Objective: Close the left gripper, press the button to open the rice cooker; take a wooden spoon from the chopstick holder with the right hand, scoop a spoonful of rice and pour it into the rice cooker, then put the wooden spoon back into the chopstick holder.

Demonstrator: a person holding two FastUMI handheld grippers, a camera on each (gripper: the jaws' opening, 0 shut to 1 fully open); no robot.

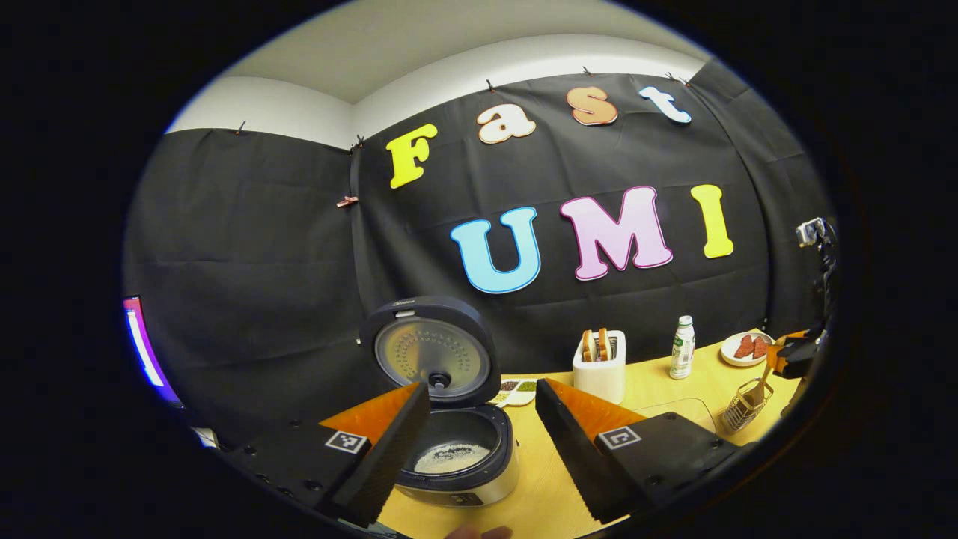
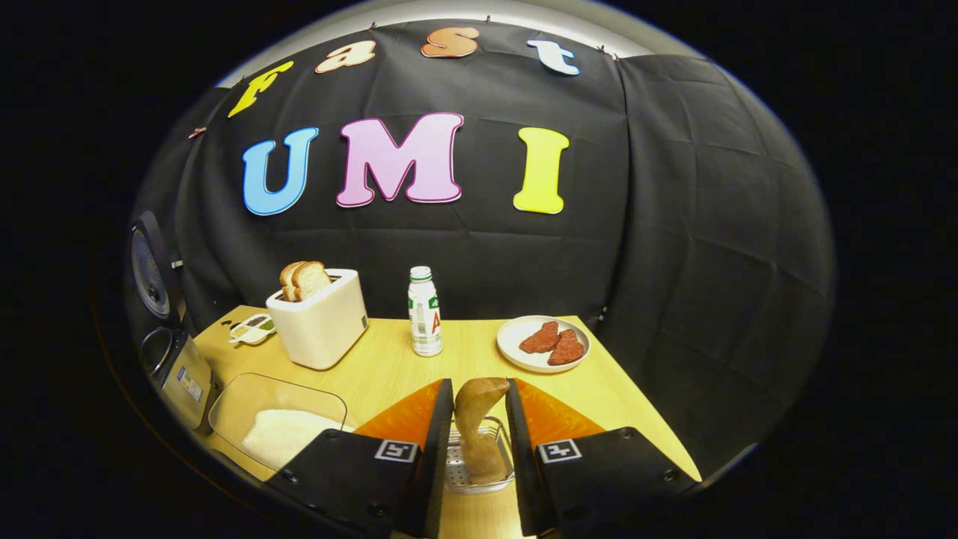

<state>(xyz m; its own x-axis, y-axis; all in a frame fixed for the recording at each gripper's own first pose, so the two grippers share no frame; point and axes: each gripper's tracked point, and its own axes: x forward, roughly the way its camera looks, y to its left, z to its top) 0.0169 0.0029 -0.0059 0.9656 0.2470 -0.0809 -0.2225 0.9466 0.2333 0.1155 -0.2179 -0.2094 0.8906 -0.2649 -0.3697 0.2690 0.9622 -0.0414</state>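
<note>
Rice cooker step looks done: the dark round-lidded rice cooker point(image 1: 456, 419) sits lower centre of the left gripper view w/ lid swung up and white rice already in the inner pot, so the step in hand is prob. the last one, returning the spoon. Left claw point(image 1: 479, 434) is released, fingers wide apart, hovering just in front of the cooker, touching nothing. In the right gripper view the right claw point(image 2: 479, 438) is clenched on the light wooden spoon point(image 2: 479, 419) at bottom centre, both fingers pressing its sides. Spoon's long axis runs roughly vertical in frame: rounded end up, poking above the fingertips, lower end down inside the perforated metal chopstick holder point(image 2: 479, 471) just beneath. Can't tell which end is the bowl, or whether the lower end touches the holder's floor. Clear rectangular container of white rice point(image 2: 277, 423) lies lower left on the yellow wooden surface point(image 2: 464, 359). Next move, by my read: keep the spoon upright, ease it down till it bottoms out, then let go and lift straight up w/o tipping the holder.
</note>
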